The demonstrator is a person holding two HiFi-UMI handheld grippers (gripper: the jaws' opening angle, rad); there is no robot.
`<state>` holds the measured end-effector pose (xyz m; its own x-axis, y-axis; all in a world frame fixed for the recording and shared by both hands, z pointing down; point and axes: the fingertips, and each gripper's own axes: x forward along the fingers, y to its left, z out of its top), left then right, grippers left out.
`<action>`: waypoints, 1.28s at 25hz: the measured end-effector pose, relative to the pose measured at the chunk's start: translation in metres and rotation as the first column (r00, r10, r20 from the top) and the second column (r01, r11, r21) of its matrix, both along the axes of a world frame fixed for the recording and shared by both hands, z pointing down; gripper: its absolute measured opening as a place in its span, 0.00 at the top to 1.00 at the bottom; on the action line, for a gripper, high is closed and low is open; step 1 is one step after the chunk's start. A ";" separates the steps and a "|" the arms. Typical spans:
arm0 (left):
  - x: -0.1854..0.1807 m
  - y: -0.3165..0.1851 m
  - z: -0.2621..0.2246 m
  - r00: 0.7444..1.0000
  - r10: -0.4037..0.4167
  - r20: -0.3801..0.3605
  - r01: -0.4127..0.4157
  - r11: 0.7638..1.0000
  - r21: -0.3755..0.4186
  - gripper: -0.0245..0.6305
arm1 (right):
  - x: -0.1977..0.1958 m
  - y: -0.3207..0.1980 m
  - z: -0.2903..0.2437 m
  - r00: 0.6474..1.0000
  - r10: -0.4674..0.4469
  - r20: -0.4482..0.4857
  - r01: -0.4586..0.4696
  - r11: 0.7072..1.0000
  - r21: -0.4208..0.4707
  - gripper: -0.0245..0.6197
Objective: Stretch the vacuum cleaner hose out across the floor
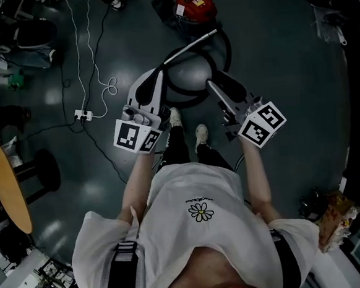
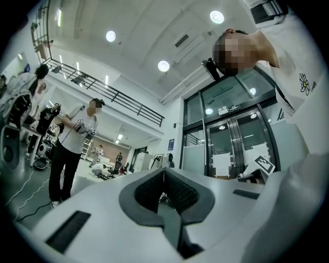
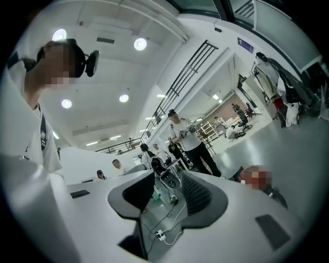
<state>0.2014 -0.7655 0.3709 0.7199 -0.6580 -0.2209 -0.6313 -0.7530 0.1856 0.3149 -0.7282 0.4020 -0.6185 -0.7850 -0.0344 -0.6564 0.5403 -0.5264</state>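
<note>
**Spotter:** Take me across the floor from the left.

**Me:** At the far left I see the edge of a round table [image 1: 9, 185], then a power strip [image 1: 83, 115] with its white cable running up the floor. Next comes my left gripper [image 1: 158, 75]. Its jaws are pressed together with nothing in them [image 2: 163, 177], and its own camera looks out level at the room, not at the floor.

**Spotter:** And the hose?

**Me:** The hose [image 1: 228, 49] lies in black loops on the floor just ahead of my shoes [image 1: 201, 132], between the two grippers. The metal wand [image 1: 191, 46] lies slanted across the loops. The red vacuum cleaner [image 1: 195, 5] sits beyond them, at the top of the head view.

**Spotter:** Right side?

**Me:** My right gripper [image 1: 210, 82] has its jaws partly apart and nothing between them [image 3: 168, 180]. Through the gap I see only floor and cables across the room. Neither tool touches the hose.

**Spotter:** How will it handle?

**Me:** I think it is light, soft and springy, and it will likely want to curl back into its loops. The wand looks stiff. The canister looks like the heavy end, though a hard tug might drag it. I'd grip where the hose joins the wand, since the jaws should have firmer purchase there than on the soft part. Then I'd draw it away from the canister.
</note>
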 end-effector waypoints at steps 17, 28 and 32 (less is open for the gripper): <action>-0.057 -0.183 0.061 1.000 0.002 -0.016 -0.004 0.992 -0.126 0.95 | -0.049 -0.198 0.050 0.987 0.127 0.093 -0.104 0.969 -0.222 0.72; -0.014 -0.294 0.265 0.999 0.048 0.019 -0.040 0.951 -0.308 0.92 | -0.009 -0.322 0.309 0.967 0.171 0.191 -0.062 0.877 -0.476 0.35; 0.004 -0.331 0.419 0.994 0.111 -0.007 -0.107 0.936 -0.334 0.92 | -0.002 -0.369 0.495 0.961 0.192 0.197 -0.051 0.828 -0.558 0.35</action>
<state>0.2050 -1.0969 0.7900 0.7926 -0.6097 0.0065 -0.5524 -0.7135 0.4310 0.3126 -1.0976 0.8971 -0.5452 -0.7873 0.2881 -0.5161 0.0444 -0.8554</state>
